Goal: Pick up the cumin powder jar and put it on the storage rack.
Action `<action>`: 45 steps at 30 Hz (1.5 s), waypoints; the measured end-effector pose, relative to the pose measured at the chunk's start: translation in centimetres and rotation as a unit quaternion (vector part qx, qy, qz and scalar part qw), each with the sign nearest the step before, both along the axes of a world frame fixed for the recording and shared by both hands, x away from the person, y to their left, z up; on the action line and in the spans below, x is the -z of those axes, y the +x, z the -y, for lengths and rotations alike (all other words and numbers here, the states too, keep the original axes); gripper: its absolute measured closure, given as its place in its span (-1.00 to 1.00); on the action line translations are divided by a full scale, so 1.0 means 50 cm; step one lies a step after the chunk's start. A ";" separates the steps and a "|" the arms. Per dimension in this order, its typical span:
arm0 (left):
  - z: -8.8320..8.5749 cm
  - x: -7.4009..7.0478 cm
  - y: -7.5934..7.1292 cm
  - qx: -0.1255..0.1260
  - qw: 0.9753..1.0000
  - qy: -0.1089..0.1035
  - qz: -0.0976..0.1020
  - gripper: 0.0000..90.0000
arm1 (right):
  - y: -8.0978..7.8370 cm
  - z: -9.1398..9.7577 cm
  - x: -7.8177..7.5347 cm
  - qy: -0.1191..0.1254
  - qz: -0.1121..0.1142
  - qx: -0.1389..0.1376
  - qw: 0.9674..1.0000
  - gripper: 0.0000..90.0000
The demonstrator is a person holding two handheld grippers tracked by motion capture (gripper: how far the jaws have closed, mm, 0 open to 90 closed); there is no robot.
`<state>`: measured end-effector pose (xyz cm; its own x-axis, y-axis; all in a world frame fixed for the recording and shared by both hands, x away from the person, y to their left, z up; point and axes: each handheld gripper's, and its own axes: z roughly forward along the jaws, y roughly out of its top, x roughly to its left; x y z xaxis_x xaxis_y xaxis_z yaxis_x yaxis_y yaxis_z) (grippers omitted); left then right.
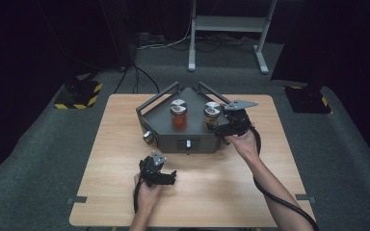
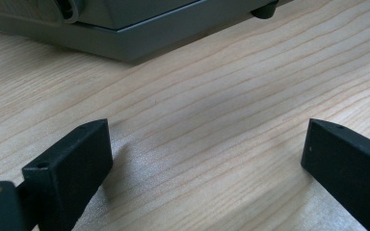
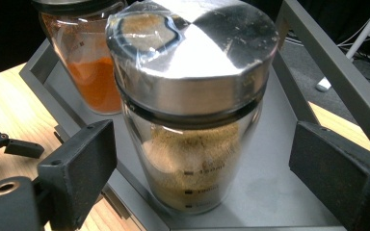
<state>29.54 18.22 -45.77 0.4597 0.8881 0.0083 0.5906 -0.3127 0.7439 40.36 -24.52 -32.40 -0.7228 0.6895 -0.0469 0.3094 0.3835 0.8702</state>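
A grey metal tray (image 1: 166,130) with raised handles stands at the back middle of the wooden table. Two glass jars with steel lids stand upright in it: one of orange-red powder (image 1: 178,118) on the left, one of brown powder (image 1: 212,114) on the right. My right gripper (image 1: 220,127) reaches in from the right. Its jaws (image 3: 202,144) flank the brown jar (image 3: 192,96) with a gap on each side, so it is open. The red jar (image 3: 84,62) stands behind. My left gripper (image 1: 168,179) rests low over the table in front of the tray, open (image 2: 207,139) with bare wood between its jaws.
The tray's front wall (image 2: 125,43) carries a small knob (image 1: 188,143), and a round knob (image 1: 148,137) sits at its left corner. Beyond the table, a white stand (image 1: 226,24), cables and two yellow-black striped bases (image 1: 79,94) sit on the grey floor.
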 end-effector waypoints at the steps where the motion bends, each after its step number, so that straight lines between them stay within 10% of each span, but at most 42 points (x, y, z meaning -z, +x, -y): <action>1: 0.000 0.000 0.000 0.000 1.000 0.000 0.000 -0.92 | 0.000 0.000 0.000 0.000 0.000 0.000 1.000 -0.79; 45: -0.001 -0.001 0.001 0.001 1.000 0.001 -0.001 -0.92 | -0.060 0.080 0.039 -0.004 0.007 0.005 1.000 -0.76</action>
